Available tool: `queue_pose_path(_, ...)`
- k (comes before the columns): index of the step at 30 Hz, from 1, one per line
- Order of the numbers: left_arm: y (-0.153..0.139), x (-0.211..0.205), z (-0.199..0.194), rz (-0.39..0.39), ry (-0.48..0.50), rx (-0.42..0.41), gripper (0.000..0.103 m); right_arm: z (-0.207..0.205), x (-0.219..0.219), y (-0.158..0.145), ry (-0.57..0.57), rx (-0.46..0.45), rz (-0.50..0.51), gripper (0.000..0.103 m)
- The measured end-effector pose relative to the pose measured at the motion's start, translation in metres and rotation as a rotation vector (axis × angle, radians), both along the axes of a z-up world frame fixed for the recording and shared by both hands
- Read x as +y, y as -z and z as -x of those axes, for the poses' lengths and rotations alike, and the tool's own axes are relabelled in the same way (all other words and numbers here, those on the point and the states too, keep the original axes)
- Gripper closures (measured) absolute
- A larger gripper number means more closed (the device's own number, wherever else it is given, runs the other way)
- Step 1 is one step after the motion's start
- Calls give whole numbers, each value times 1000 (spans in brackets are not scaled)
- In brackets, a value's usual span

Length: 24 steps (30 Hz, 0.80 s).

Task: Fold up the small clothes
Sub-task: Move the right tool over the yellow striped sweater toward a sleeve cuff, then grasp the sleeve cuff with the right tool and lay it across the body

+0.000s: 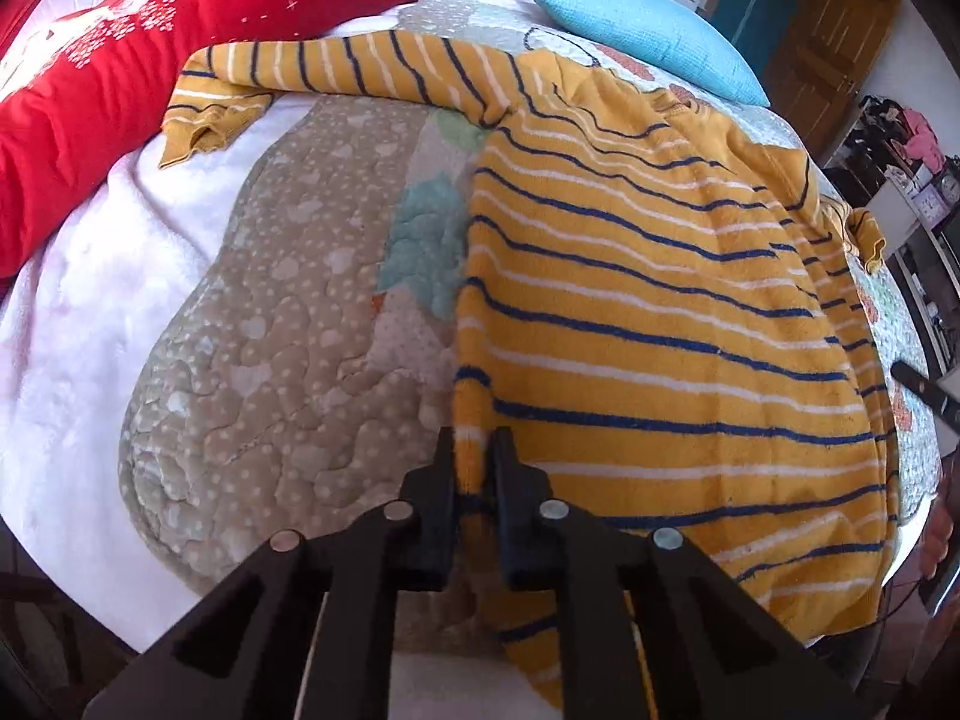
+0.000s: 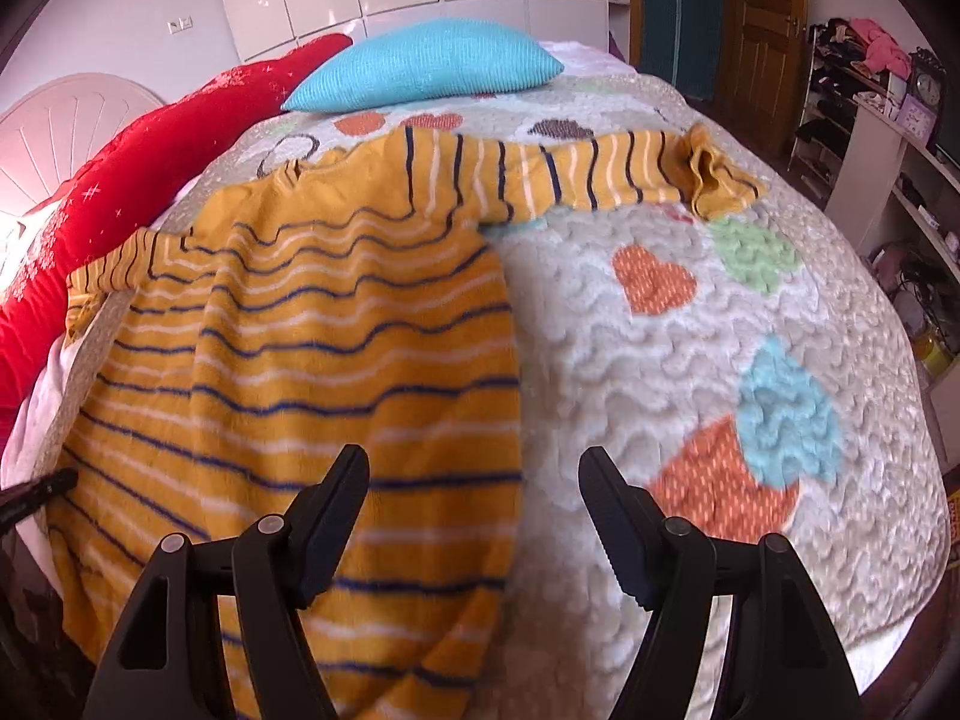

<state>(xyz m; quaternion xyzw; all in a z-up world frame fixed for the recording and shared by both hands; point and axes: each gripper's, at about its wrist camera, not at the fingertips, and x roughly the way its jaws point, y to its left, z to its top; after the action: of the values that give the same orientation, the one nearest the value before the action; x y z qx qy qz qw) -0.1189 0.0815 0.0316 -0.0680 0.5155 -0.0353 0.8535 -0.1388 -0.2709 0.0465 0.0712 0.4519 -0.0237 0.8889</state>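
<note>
From the left wrist camera I saw my left gripper (image 1: pixel 474 468) pinched nearly closed on the lower left hem corner of the mustard-yellow knitted sweater with navy and white stripes (image 1: pixel 648 300), a narrow fold of the cloth standing up between the two black fingers (image 1: pixel 441 480) at the lower middle of the frame. The sweater lay spread face up across the right half of that picture on the quilted bedspread with coloured heart patches (image 1: pixel 288 312), one striped sleeve (image 1: pixel 336 69) stretched toward the upper left, its cuff lying close to the long red cushion with white snowflake print (image 1: pixel 120 78). A turquoise ribbed pillow (image 1: pixel 648 36) sat at the top of the frame, just beyond the sweater's collar. In the right wrist view my right gripper (image 2: pixel 474 510) stood wide apart at the bottom centre and held nothing: its left finger (image 2: pixel 336 510) hung over the sweater's (image 2: pixel 300 360) right edge, while its right finger (image 2: pixel 618 522) hung over bare bedspread (image 2: pixel 600 330), so the hem edge ran down between them; whether either pad touched the cloth I could not tell. There the other sleeve (image 2: pixel 600 177) reached toward the upper right, ending in a crumpled cuff, and the pillow (image 2: pixel 426 63) rested at the upper middle beside the red cushion (image 2: pixel 150 162).
</note>
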Motion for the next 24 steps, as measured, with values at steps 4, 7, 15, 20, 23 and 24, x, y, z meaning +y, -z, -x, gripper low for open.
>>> queue_pose_path(4, -5, 14, 7, -17, -30, -12, 93, 39, 1, 27, 22, 77, -36, 27)
queue_pose_path(7, -10, 12, 13, -37, -26, -27, 93, 55, 10, 32, 46, 58, 5, 42)
queue_pose_path(15, -47, 10, 37, -66, -23, -140, 77, 84, -14, 20, 108, 56, -29, 99)
queue_pose_path(20, -69, 5, 35, -44, -3, -205, 51, 93, -58, 4, 187, -28, -90, 88)
queue_pose_path(23, -74, -11, 27, -10, 24, -224, 40, 56, -87, -6, 235, -81, -19, 58)
queue_pose_path(24, -73, -18, 25, -2, 36, -227, 39, 37, -96, -9, 244, -104, 15, 57)
